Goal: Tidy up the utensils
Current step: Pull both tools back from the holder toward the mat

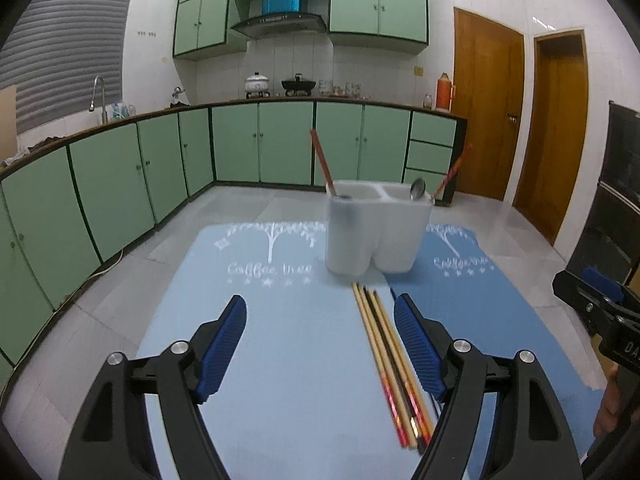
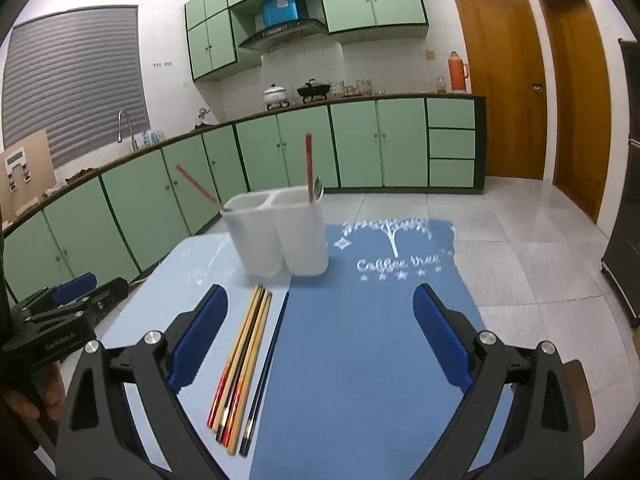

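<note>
A white two-compartment utensil holder (image 1: 378,228) (image 2: 276,236) stands on the blue mats. A red-handled chopstick (image 1: 323,164) (image 2: 198,189) leans in its left compartment. Another chopstick (image 2: 309,168) and a metal spoon (image 1: 417,189) (image 2: 317,189) stand in the right one. Several loose chopsticks (image 1: 394,364) (image 2: 244,364) lie in a bundle in front of the holder. My left gripper (image 1: 320,344) is open and empty, the bundle just inside its right finger. My right gripper (image 2: 320,340) is open and empty, the bundle just inside its left finger.
A light blue mat (image 1: 260,320) and a darker blue mat (image 2: 360,340) cover the table. The other gripper shows at each view's edge (image 1: 600,304) (image 2: 60,312). Green kitchen cabinets (image 1: 160,168) and wooden doors (image 1: 488,100) lie behind.
</note>
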`<state>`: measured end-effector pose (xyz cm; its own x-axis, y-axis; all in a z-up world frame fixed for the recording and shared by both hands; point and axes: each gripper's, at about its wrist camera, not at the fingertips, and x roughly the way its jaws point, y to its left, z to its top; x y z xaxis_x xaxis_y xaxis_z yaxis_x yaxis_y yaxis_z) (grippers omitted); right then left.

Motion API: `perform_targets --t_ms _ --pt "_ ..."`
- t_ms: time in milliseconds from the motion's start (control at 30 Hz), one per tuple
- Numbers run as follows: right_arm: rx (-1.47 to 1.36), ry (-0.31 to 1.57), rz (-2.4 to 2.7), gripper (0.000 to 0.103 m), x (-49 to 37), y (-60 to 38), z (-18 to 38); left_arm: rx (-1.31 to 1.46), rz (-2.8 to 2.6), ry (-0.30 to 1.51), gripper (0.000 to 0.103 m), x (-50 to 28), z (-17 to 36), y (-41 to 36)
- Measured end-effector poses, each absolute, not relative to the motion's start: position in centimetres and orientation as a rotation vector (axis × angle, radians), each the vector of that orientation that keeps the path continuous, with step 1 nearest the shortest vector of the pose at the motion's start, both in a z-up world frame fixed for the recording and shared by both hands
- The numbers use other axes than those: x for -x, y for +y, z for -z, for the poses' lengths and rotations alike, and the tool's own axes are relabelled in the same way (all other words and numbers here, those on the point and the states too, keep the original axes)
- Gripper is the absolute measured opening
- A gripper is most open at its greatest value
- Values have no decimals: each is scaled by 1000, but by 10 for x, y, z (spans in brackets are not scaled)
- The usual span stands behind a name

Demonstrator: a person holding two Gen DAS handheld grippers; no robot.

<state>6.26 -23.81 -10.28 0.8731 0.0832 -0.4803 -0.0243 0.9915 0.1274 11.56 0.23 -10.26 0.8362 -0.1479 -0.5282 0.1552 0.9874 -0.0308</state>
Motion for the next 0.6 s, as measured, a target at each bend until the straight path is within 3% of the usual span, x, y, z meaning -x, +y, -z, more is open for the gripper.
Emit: perform_targets --t_ms 200,267,600 --pt "-117 569 -45 90 -50 -231 131 -37 145 610 75 -102 123 4" --pt "-113 591 -48 83 -48 -226 139 -35 139 627 75 -100 131 6" --pt "-76 698 -63 66 -47 -197 180 -32 112 667 75 -93 156 15"
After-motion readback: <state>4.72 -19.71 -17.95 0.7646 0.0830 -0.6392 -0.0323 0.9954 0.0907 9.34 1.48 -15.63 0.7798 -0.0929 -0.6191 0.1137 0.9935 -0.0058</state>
